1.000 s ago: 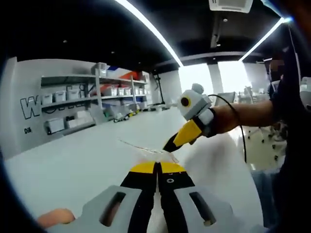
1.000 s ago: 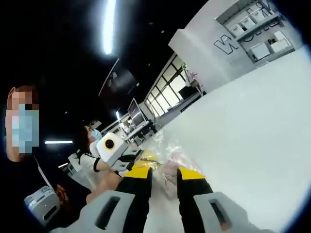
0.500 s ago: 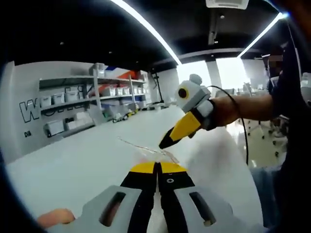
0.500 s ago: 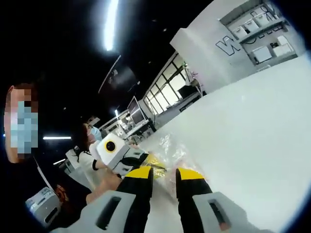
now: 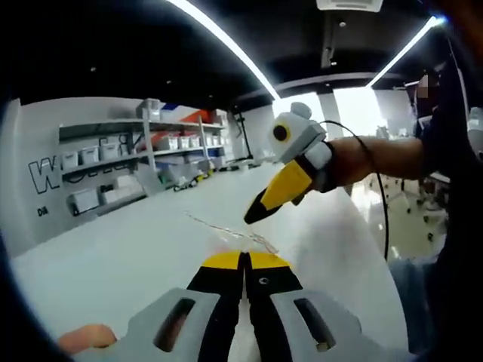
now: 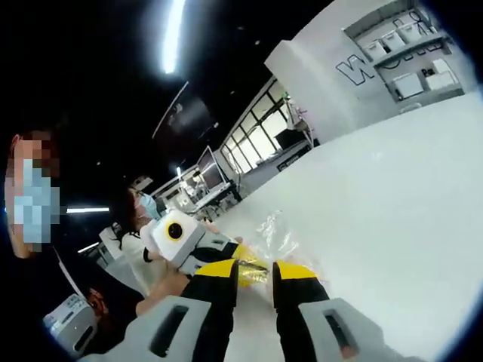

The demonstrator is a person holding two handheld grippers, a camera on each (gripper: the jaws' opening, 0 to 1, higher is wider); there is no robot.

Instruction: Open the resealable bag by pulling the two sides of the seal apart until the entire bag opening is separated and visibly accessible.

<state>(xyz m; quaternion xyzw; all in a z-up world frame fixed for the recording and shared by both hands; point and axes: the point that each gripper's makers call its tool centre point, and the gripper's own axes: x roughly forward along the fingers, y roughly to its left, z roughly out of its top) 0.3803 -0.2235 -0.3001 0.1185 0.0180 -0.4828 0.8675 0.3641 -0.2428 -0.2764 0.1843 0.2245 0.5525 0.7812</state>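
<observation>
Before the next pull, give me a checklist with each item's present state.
1. Left claw shut on the resealable bag: ok.
2. Right claw open, ready to take the other side: ok; its jaws stand apart.
3. Right claw gripping the bag's seal: not ok; in the left gripper view its tip hangs above the plastic.
4. Bag opening separated: cannot tell; the clear film is too faint.
5. White table under the bag: ok.

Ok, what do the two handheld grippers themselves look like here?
Left gripper: two black jaws with yellow tips, rising from grey slotted mounts. Right gripper: the same black jaws, yellow-tipped, on a yellow-and-black body with a white block and a thin black cable trailing along the bare forearm.
</observation>
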